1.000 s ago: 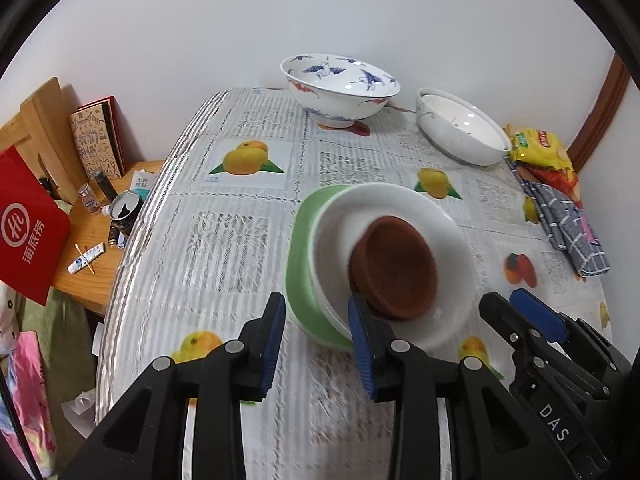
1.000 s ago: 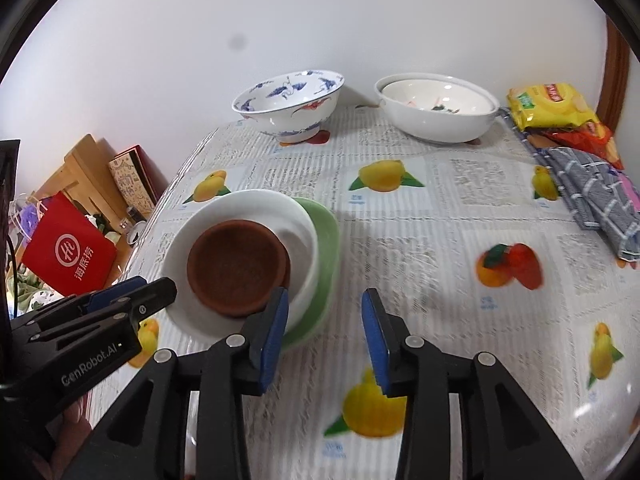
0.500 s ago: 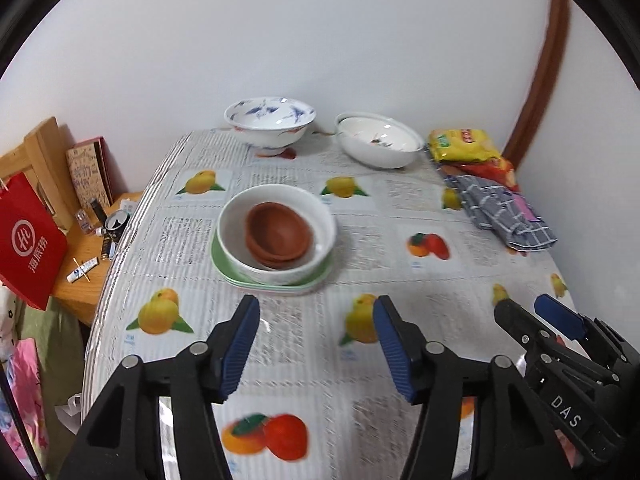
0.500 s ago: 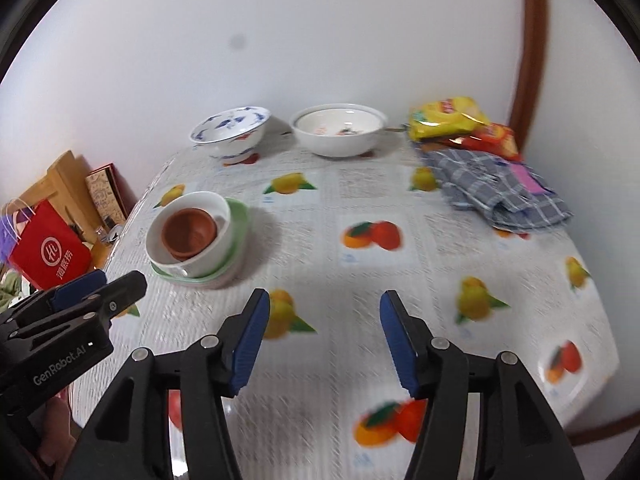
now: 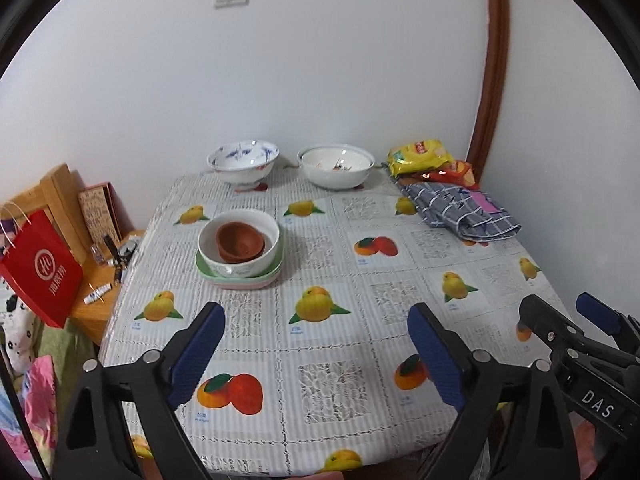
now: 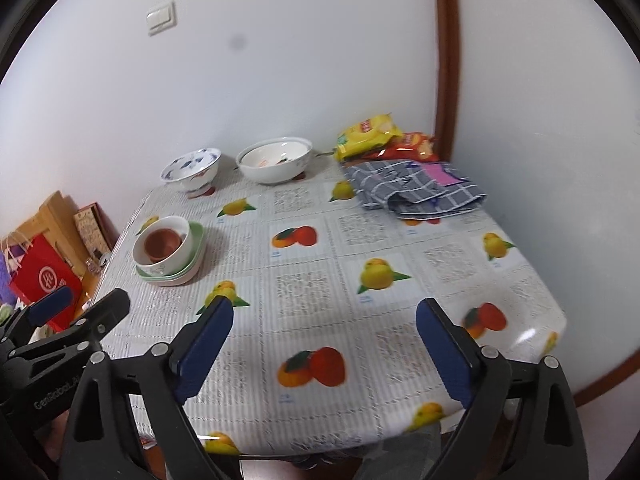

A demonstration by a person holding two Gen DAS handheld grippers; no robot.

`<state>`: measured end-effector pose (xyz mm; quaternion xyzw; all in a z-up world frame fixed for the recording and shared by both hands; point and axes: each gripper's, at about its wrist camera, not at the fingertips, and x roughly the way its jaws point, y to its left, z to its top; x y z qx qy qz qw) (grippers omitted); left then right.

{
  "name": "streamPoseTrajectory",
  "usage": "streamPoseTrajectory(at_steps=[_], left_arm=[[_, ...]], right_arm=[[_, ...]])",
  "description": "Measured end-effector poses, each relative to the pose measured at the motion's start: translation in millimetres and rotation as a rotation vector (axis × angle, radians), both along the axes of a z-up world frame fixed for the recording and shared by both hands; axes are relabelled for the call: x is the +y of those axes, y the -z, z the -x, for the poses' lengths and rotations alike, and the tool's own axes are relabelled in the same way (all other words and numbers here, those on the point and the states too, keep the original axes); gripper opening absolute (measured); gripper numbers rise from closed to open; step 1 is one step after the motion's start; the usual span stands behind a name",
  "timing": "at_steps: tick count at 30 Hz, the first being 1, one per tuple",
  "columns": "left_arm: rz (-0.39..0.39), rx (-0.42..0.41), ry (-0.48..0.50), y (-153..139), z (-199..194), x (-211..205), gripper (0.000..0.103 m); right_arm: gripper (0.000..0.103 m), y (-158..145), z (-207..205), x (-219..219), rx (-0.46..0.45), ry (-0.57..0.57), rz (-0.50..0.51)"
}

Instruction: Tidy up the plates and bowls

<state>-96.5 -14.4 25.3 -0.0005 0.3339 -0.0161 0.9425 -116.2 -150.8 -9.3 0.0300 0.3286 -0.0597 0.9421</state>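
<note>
Left tool [image 5: 316, 354] and right tool [image 6: 324, 348] opening, empty, above table's near edge [image 5: 280, 468], stacked bowls [image 5: 239, 246] near left edge

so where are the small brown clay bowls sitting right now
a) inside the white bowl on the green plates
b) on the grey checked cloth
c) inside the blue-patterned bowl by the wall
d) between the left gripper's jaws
a: the small brown clay bowls sit nested inside the white bowl, which rests on the stacked green plates on the fruit-print tablecloth, with no gripper touching them.
</note>
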Motion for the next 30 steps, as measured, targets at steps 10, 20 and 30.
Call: streamPoseTrajectory(at_steps=[10, 20, 30], left_arm=[[-0.02, -0.038, 0.019, -11, 17, -17, 0.096], [-0.015, -0.032, 0.021, -10, 21, -18, 0.096], [-0.018, -0.025, 0.02, -7, 21, -19, 0.096]], right_arm=[[0.094, -3, 27, -27, -0.032, 0.06, 0.014], [0.094, -6, 36, -27, -0.038, 0.074, 0.027], [0.094, -4, 38, -25, -0.033, 0.072, 0.023]])
